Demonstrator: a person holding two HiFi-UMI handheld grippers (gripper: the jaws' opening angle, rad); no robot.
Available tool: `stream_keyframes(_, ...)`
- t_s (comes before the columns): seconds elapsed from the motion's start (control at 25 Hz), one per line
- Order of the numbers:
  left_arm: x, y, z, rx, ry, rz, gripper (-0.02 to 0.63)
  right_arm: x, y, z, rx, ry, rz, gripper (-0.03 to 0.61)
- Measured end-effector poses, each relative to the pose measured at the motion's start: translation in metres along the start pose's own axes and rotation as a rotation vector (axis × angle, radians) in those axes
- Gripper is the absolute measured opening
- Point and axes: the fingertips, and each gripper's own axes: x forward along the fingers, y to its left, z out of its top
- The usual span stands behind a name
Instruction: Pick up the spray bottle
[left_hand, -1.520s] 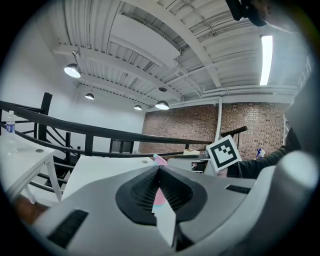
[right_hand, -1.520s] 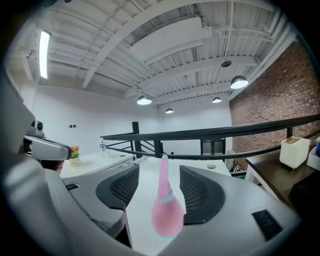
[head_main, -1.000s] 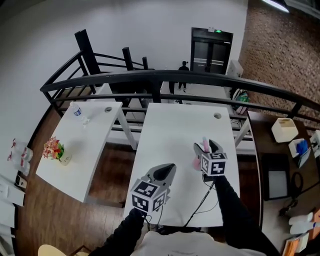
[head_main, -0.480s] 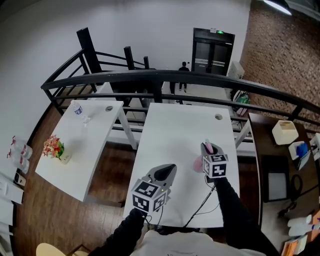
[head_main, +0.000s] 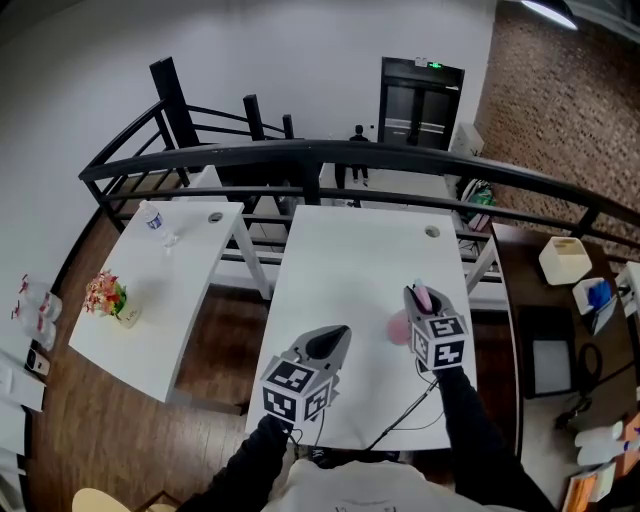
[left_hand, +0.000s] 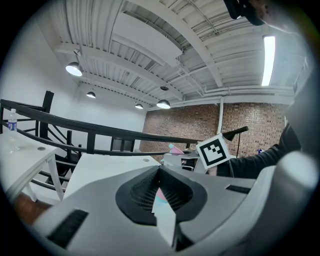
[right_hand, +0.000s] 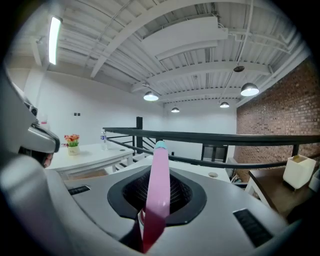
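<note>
The spray bottle (head_main: 399, 326) is pink with a pale nozzle and is raised just over the white table (head_main: 350, 250) at its right side. My right gripper (head_main: 421, 297) has its jaws closing on the bottle, and the pads press its sides. In the right gripper view the pink bottle (right_hand: 158, 185) stands upright between the dark pads of that gripper (right_hand: 156, 202). My left gripper (head_main: 335, 338) hovers over the table's near left part, shut and empty. In the left gripper view its jaws (left_hand: 160, 192) meet, with the right gripper's marker cube (left_hand: 215, 154) beyond them.
A second white table (head_main: 190, 300) at the left carries a flower pot (head_main: 108, 298) and a water bottle (head_main: 152, 219). A black railing (head_main: 330, 155) runs behind both tables. A cable (head_main: 405, 405) lies on the near edge. A brown desk with a white box (head_main: 565, 258) stands at the right.
The right gripper's jaws went from wide open to closed on the spray bottle, then it rose and drew back toward me with the bottle. The left gripper stayed put.
</note>
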Motion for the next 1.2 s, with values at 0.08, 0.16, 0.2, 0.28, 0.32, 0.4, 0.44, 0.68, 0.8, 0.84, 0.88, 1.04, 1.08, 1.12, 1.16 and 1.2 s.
stream_keyframes(0.08, -0.004, -0.003, 0.003, 0.003, -0.005, -0.003, -0.013, -0.022, 0.008, 0.016, 0.002, -0.046, 0.014, 0.031)
stream_keyframes(0.16, -0.008, -0.006, 0.007, 0.006, -0.013, -0.007, -0.013, -0.044, 0.015, 0.031, 0.008, -0.088, 0.027, 0.031)
stream_keyframes(0.2, -0.009, -0.008, 0.009, 0.008, -0.017, -0.009, -0.012, -0.055, 0.017, 0.036, 0.011, -0.106, 0.031, 0.031)
stream_keyframes(0.28, -0.011, -0.013, 0.013, 0.014, -0.026, -0.014, -0.014, -0.076, 0.020, 0.046, 0.014, -0.136, 0.034, 0.031)
stream_keyframes(0.32, -0.012, -0.016, 0.015, 0.016, -0.030, -0.017, -0.014, -0.087, 0.021, 0.050, 0.016, -0.148, 0.034, 0.031)
stream_keyframes(0.4, -0.015, -0.023, 0.019, 0.020, -0.037, -0.024, -0.014, -0.106, 0.023, 0.057, 0.017, -0.171, 0.034, 0.031)
stream_keyframes(0.44, -0.017, -0.026, 0.021, 0.023, -0.039, -0.027, -0.013, -0.116, 0.025, 0.062, 0.017, -0.183, 0.036, 0.031)
stream_keyframes(0.68, -0.023, -0.051, 0.030, 0.047, -0.056, -0.045, -0.014, -0.163, 0.021, 0.075, 0.021, -0.238, 0.028, 0.031)
stream_keyframes(0.8, -0.025, -0.059, 0.031, 0.053, -0.060, -0.049, -0.013, -0.177, 0.019, 0.072, 0.055, -0.249, 0.030, 0.031)
stream_keyframes(0.84, -0.025, -0.061, 0.030, 0.055, -0.060, -0.050, -0.012, -0.179, 0.018, 0.070, 0.068, -0.248, 0.032, 0.031)
stream_keyframes(0.88, -0.025, -0.062, 0.030, 0.056, -0.059, -0.050, -0.012, -0.181, 0.017, 0.068, 0.078, -0.246, 0.033, 0.031)
stream_keyframes(1.04, -0.028, -0.066, 0.029, 0.059, -0.057, -0.050, -0.013, -0.186, 0.016, 0.064, 0.095, -0.244, 0.034, 0.031)
stream_keyframes(1.08, -0.028, -0.066, 0.028, 0.059, -0.058, -0.048, -0.013, -0.186, 0.016, 0.063, 0.099, -0.245, 0.036, 0.031)
stream_keyframes(1.12, -0.029, -0.067, 0.028, 0.059, -0.058, -0.047, -0.013, -0.187, 0.016, 0.063, 0.107, -0.246, 0.041, 0.029)
stream_keyframes(1.16, -0.030, -0.068, 0.027, 0.059, -0.058, -0.046, -0.013, -0.187, 0.017, 0.063, 0.117, -0.247, 0.047, 0.029)
stream_keyframes(1.2, -0.030, -0.068, 0.028, 0.059, -0.057, -0.045, -0.014, -0.187, 0.018, 0.063, 0.128, -0.248, 0.054, 0.029)
